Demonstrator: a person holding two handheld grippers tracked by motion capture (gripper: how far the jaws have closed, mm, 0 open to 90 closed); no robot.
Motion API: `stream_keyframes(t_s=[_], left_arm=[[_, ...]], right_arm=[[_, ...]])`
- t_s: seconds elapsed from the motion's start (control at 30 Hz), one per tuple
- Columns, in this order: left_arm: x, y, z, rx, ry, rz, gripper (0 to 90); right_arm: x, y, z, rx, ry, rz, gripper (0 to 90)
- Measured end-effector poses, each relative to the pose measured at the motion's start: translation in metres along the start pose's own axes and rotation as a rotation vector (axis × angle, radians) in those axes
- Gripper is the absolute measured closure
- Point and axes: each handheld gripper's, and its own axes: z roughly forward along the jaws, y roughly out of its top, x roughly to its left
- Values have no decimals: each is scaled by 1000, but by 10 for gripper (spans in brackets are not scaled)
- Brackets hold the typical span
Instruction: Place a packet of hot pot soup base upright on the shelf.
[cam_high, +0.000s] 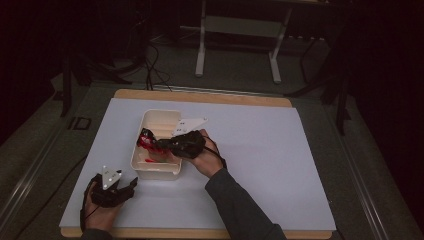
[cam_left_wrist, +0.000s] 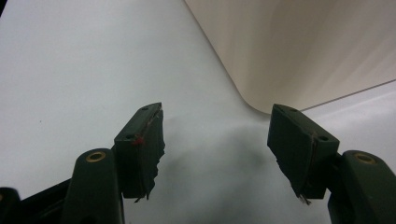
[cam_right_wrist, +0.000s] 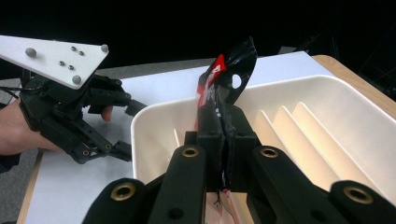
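Our right hand-held gripper (cam_right_wrist: 224, 135) is clamped on a black-and-red packet (cam_right_wrist: 224, 81), jaws pressed together on its lower end, the packet sticking up above them over the white ribbed bin (cam_right_wrist: 327, 112). Our left hand-held gripper (cam_left_wrist: 217, 140) sits on the desk (cam_left_wrist: 70, 60) with jaws apart, nothing between them, bin corner just ahead.
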Motion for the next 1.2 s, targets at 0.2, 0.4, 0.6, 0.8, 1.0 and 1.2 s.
stream_keyframes(t_s=[0.2, 0.4, 0.6, 0.8, 1.0, 1.2], left_arm=[[0, 0, 0, -1, -1, -4, 361], [0, 0, 0, 0, -2, -2, 361], [-1, 0, 0, -2, -1, -4, 361], [-1, 0, 0, 1, 1, -2, 360], [-1, 0, 0, 1, 1, -1, 360], [-1, 0, 0, 2, 1, -1, 359]], right_arm=[[0, -6, 3, 8, 9, 10, 870], [-1, -12, 4, 15, 17, 19, 867], [0, -25, 6, 28, 23, 37, 860], [-2, -32, 4, 37, 24, 48, 860], [-1, -35, 2, 51, 9, 43, 798], [3, -33, 0, 87, -18, 30, 643]])
